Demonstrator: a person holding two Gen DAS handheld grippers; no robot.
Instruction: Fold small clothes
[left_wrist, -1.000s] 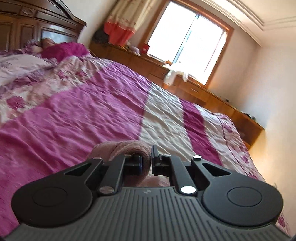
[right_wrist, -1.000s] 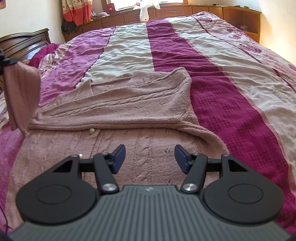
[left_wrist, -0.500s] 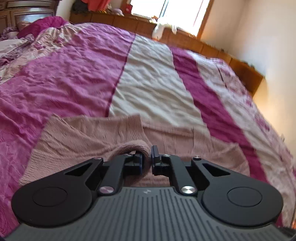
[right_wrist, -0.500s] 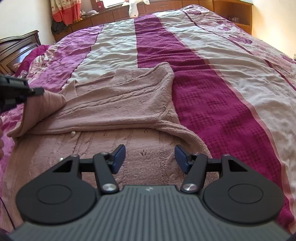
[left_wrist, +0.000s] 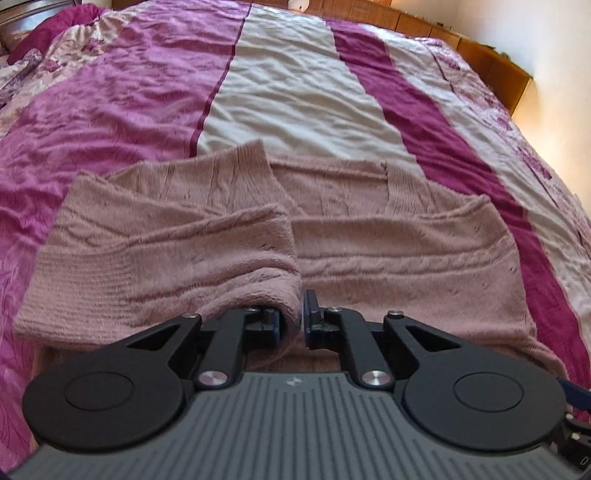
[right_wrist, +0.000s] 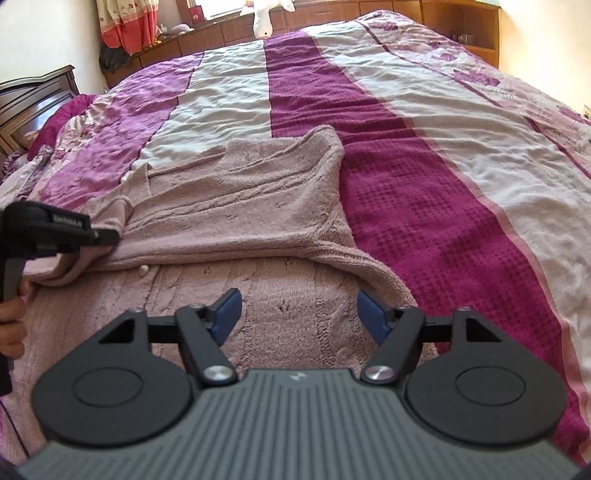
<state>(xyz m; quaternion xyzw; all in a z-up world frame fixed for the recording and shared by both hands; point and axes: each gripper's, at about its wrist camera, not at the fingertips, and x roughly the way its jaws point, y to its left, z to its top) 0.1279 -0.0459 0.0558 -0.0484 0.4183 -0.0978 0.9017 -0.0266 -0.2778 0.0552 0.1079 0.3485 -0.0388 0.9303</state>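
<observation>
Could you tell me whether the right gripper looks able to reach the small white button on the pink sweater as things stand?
Probably yes: the right gripper hangs open over the sweater, and the button lies uncovered ahead to its left.

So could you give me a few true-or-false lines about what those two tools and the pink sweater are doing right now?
1. The left gripper is shut on the sweater's sleeve. True.
2. The right gripper holds cloth. False: its jaws are open above the sweater.
3. The sweater lies on the floor. False: it lies on the striped bedspread.
4. A white stuffed toy sits beyond the bed. True.
</observation>
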